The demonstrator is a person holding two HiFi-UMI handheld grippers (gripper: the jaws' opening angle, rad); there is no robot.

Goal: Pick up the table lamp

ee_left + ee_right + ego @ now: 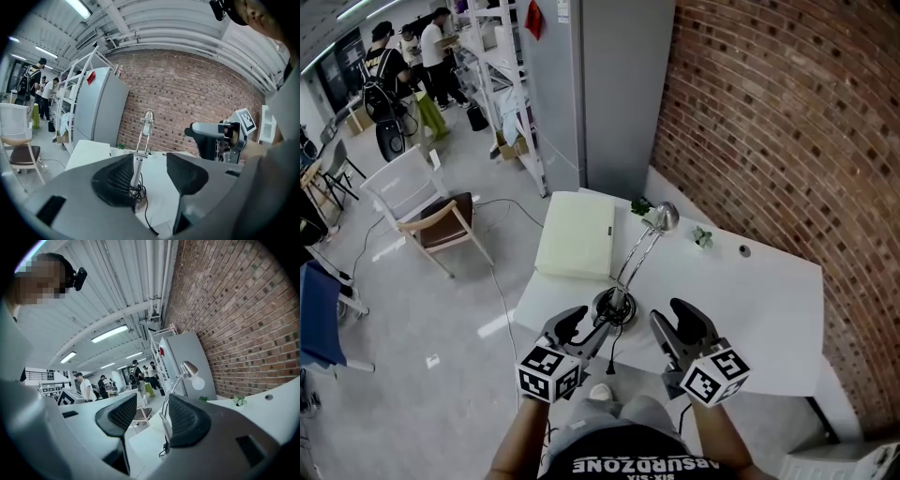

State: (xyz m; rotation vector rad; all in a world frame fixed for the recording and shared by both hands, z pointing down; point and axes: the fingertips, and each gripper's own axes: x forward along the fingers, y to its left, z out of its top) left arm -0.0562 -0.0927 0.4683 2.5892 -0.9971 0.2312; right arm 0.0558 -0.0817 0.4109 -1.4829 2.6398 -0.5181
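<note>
Table lamp (636, 255), chrome, stands on the white table (769, 300) near its front edge. Round base at the front, bent arm leaning back towards the brick wall (769, 131), black cord coiled at the base.

Left gripper (586, 328): jaws apart, nothing gripped. Tips sit just short of the lamp base. In the left gripper view the lamp (146, 126) stem shows in the gap of the left gripper (150, 161), close against the left pad; contact can't be told.

Right gripper (677, 323): jaws apart, nothing gripped. It is over the table just right of the base, not touching it. In the right gripper view the lamp (183, 376) stem shows in the gap of the right gripper (152, 401), next to the right pad.

The two grippers flank the base. White cushion (577, 234) lies on the table's far left, small plant (703, 237) near the wall, grey cabinet (609, 84) behind. Chair (441, 225) and people (394, 66) on the floor to the left.
</note>
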